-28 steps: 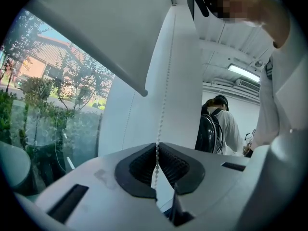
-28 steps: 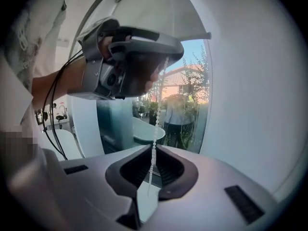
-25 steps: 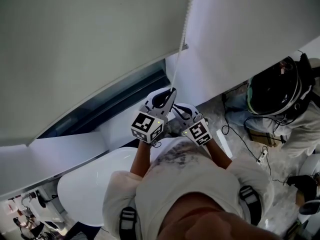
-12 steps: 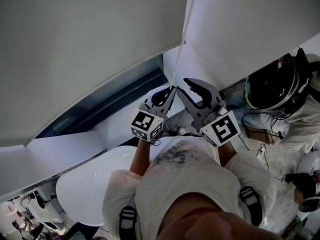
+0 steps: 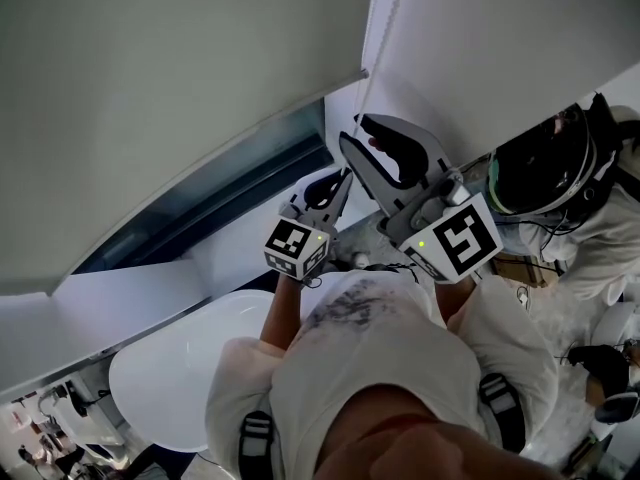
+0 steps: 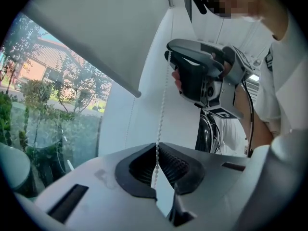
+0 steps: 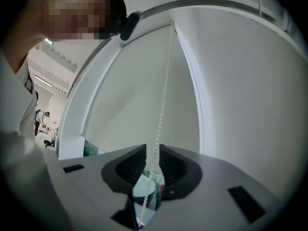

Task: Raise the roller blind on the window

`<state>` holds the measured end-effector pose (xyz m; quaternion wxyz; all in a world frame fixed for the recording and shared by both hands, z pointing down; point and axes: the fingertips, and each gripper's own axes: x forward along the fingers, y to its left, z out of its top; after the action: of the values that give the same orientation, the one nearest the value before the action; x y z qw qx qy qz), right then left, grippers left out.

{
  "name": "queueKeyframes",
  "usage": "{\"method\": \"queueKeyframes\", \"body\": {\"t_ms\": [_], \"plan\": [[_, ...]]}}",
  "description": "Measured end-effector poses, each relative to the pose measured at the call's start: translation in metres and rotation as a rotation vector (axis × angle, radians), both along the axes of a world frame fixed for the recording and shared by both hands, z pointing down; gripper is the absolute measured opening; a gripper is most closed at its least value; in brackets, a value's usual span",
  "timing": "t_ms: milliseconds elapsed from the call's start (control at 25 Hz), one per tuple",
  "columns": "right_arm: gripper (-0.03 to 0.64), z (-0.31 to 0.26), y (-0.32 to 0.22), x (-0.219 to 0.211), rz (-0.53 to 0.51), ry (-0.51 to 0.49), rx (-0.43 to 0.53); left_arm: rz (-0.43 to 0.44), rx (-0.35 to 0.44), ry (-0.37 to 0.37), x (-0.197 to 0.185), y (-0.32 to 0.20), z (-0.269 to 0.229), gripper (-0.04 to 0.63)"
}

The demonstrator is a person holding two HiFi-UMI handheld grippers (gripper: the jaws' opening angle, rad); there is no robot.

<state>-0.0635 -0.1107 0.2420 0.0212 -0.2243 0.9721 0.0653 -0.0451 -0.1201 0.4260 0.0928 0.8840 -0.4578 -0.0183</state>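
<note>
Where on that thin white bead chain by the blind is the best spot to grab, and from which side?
Probably the taut, straight stretch of thin white bead chain above the left gripper, which is shut on it. Come level from the room side, a jaw either side, as the open right gripper stands: the chain hangs vertical and its beads give pads purchase.

You have two grippers in view, the left gripper [image 5: 346, 176] and the right gripper [image 5: 353, 131], carrying two marker cubes [image 5: 297, 250] between them, plus one roller blind [image 5: 150, 88], one window [image 5: 225, 200], two hanging strands of bead chain [image 7: 162, 100] and one other person [image 5: 548, 173].
</note>
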Motion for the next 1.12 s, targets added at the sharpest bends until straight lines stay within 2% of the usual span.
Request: {"method": "queueKeyframes", "body": {"t_ms": [120,200,320,640,1120], "plan": [[0.072,-0.005,-0.005,0.000,0.021,-0.006,-0.002,-0.001,0.011,-0.005,0.001,-0.003,0.001,0.014],[0.063,-0.005,-0.007,-0.001,0.031,-0.007,-0.025,0.003,0.019,-0.008,0.002,-0.004,0.001,0.014],[0.061,-0.003,-0.017,0.006,0.045,-0.030,-0.064,0.012,0.030,-0.005,0.008,-0.009,0.002,0.014],[0.061,0.009,-0.039,0.020,0.097,-0.070,-0.045,0.025,0.052,-0.009,0.019,-0.022,0.012,0.014],[0.061,0.046,-0.025,0.028,0.084,-0.079,-0.044,-0.013,0.046,-0.005,0.034,-0.010,0.049,0.014]]}}
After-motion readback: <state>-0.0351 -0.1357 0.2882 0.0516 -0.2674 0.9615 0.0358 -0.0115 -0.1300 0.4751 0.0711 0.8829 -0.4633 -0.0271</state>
